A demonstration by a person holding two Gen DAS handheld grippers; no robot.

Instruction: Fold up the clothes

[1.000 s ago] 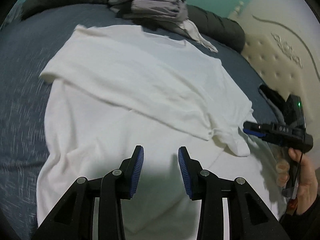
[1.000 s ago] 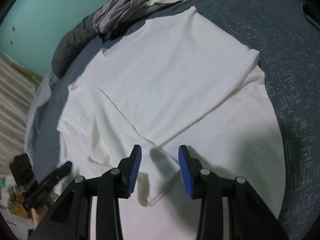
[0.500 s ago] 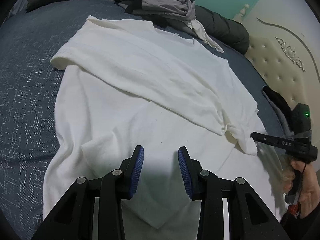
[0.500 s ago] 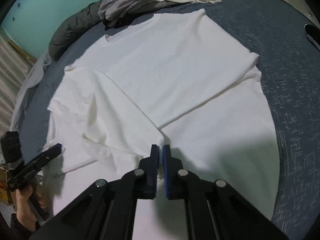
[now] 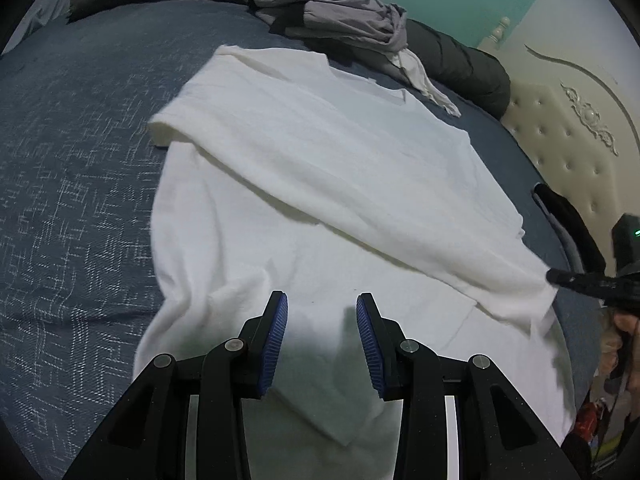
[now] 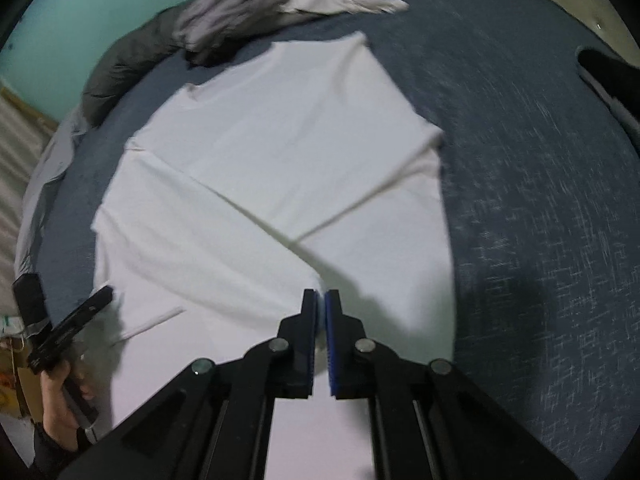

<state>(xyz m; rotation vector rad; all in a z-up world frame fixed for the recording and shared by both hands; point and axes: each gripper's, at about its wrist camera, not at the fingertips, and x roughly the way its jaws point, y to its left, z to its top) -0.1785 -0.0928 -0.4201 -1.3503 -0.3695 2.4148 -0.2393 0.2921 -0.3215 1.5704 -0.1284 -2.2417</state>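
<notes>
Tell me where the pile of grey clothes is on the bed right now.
The pile of grey clothes lies at the far edge of the bed, just past the white shirt, against the dark rolled duvet; the right wrist view shows it top left.

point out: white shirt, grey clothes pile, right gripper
white shirt [image 5: 320, 152], left wrist view, on the folded-over upper layer.
grey clothes pile [image 5: 332, 4], left wrist view, on the crumpled top of the heap.
right gripper [image 6: 321, 304], right wrist view, between the fingertips, pinching a shirt fold.
</notes>
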